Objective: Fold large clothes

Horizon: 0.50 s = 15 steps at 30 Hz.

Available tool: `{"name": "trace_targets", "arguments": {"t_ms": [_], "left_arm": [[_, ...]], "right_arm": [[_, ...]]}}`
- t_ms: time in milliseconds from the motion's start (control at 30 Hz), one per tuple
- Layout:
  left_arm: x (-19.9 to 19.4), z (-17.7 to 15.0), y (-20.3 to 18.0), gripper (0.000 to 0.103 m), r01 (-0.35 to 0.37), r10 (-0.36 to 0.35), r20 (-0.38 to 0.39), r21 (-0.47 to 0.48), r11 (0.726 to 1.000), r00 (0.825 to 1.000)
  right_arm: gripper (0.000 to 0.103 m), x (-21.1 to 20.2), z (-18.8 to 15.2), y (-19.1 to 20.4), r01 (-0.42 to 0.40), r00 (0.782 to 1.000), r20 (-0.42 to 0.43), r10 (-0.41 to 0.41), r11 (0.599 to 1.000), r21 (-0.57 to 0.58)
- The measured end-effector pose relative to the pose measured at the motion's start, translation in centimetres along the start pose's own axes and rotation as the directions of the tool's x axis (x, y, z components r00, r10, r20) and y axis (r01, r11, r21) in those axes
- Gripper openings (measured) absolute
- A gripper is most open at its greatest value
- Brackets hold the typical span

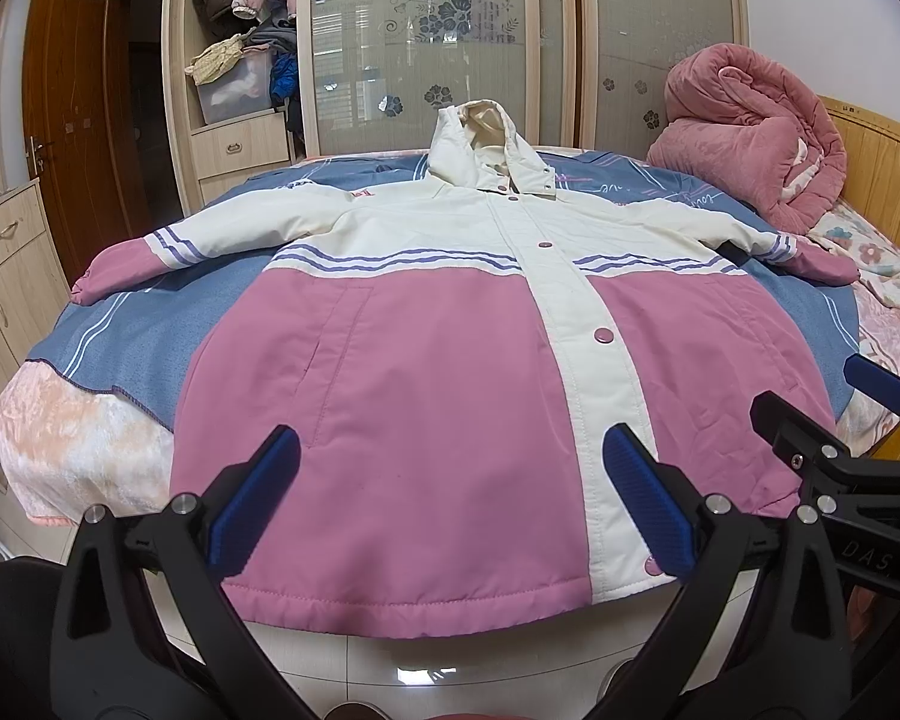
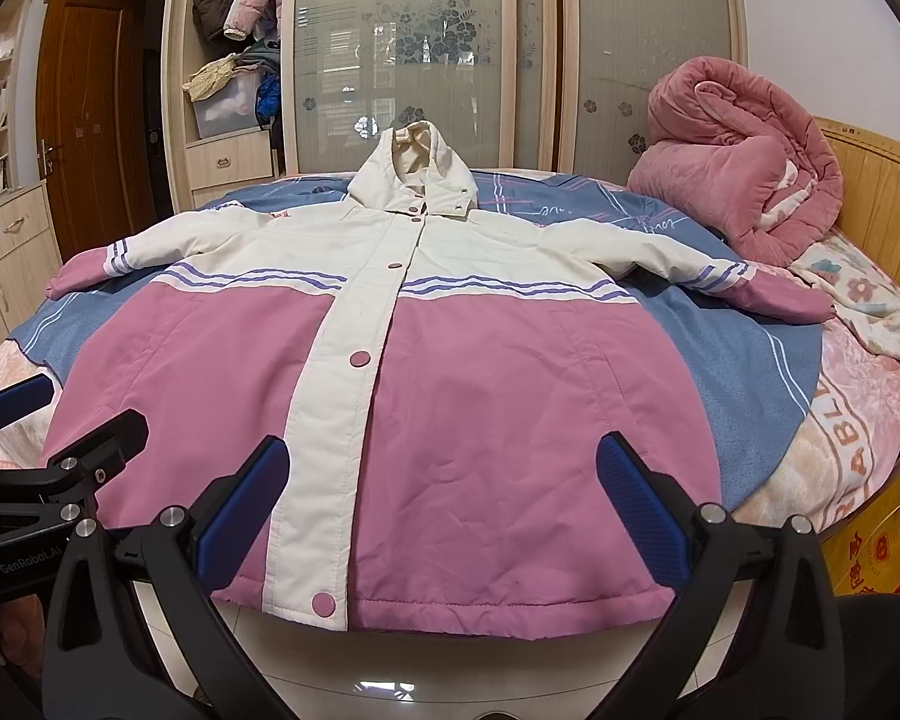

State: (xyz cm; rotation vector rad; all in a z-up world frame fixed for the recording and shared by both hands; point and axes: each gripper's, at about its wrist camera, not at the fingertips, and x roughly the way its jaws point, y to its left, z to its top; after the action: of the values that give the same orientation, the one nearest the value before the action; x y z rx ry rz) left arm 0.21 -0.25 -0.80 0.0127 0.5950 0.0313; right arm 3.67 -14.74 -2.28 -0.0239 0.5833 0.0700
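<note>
A pink and cream hooded jacket [image 1: 438, 360] lies flat, front up and snapped shut, on the bed, sleeves spread to both sides, hood at the far end. It also shows in the right wrist view [image 2: 450, 372]. My left gripper [image 1: 450, 498] is open and empty, hovering over the jacket's near hem. My right gripper [image 2: 444, 504] is open and empty over the hem too. The right gripper shows at the right edge of the left wrist view [image 1: 822, 408]; the left gripper shows at the left edge of the right wrist view [image 2: 60, 414].
The bed has a blue sheet [image 1: 144, 330] under the jacket. A rolled pink quilt [image 1: 756, 126] lies at the far right by the wooden headboard [image 1: 888, 162]. A wardrobe [image 1: 426, 42] stands behind, a wooden door [image 1: 72, 114] at left. A yellow bag [image 2: 876, 540] sits by the bed's right side.
</note>
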Motion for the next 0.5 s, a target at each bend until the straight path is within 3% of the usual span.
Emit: {"name": "trace_targets", "arguments": {"t_ms": [500], "left_arm": [[0.00,-0.05,-0.02,0.101,0.000,0.000,-0.001,0.000,1.000,1.000]], "right_arm": [[0.102,0.04,-0.02,-0.02,-0.001,1.000,-0.002,0.001,1.000,0.001]]}}
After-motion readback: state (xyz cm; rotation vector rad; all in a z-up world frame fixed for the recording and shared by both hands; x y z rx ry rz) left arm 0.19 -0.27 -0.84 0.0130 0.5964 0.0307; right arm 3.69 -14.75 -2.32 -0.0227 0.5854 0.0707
